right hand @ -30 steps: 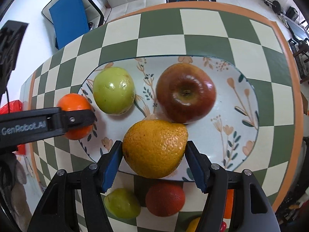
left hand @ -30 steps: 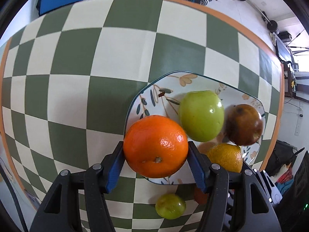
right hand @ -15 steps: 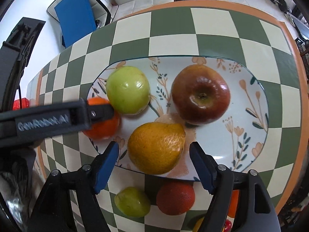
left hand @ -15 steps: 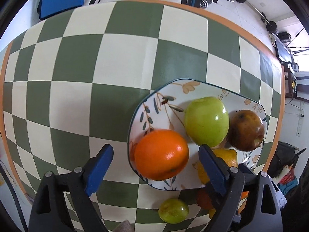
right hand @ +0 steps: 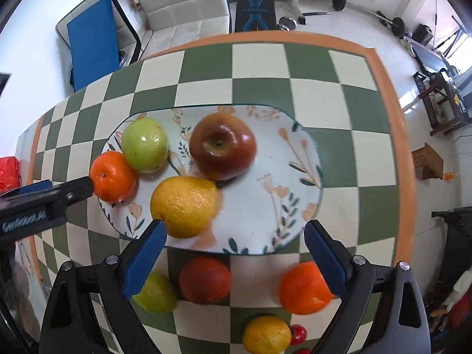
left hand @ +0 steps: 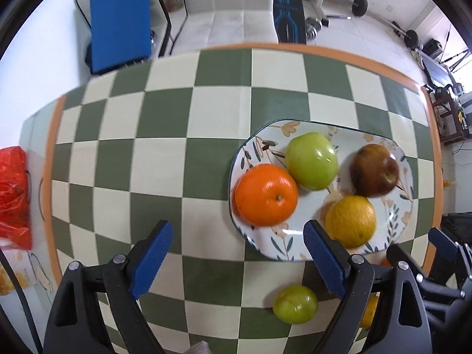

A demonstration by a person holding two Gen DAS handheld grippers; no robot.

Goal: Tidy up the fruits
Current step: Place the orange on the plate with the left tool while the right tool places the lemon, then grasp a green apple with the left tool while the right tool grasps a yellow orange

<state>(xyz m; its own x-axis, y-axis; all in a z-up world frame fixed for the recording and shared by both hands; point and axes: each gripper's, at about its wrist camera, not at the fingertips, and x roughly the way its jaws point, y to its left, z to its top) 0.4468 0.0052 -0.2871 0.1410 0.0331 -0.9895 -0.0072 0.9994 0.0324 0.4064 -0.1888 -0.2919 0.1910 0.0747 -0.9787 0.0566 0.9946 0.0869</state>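
A floral plate (left hand: 398,230) (right hand: 295,183) on the checkered table holds an orange (left hand: 265,194) (right hand: 113,177), a green apple (left hand: 312,160) (right hand: 145,144), a red apple (left hand: 374,169) (right hand: 222,146) and a yellow citrus (left hand: 351,221) (right hand: 184,205). My left gripper (left hand: 236,250) hangs open above the table, left of the plate, nothing between its fingers. My right gripper (right hand: 233,250) is above the plate's near rim, its jaws opening and holding nothing; the yellow citrus lies just beyond its left finger (right hand: 144,253).
Loose fruit lies on the table near the plate's front edge: a small green fruit (left hand: 295,303) (right hand: 155,293), a red-orange fruit (right hand: 205,278), an orange (right hand: 303,287), a yellow fruit (right hand: 265,334). A red bag (left hand: 13,194) sits at the left table edge.
Both grippers let go of their fruit, the left of the orange, the right of the yellow citrus, opened wide and rose. Both fruits rest on the plate.
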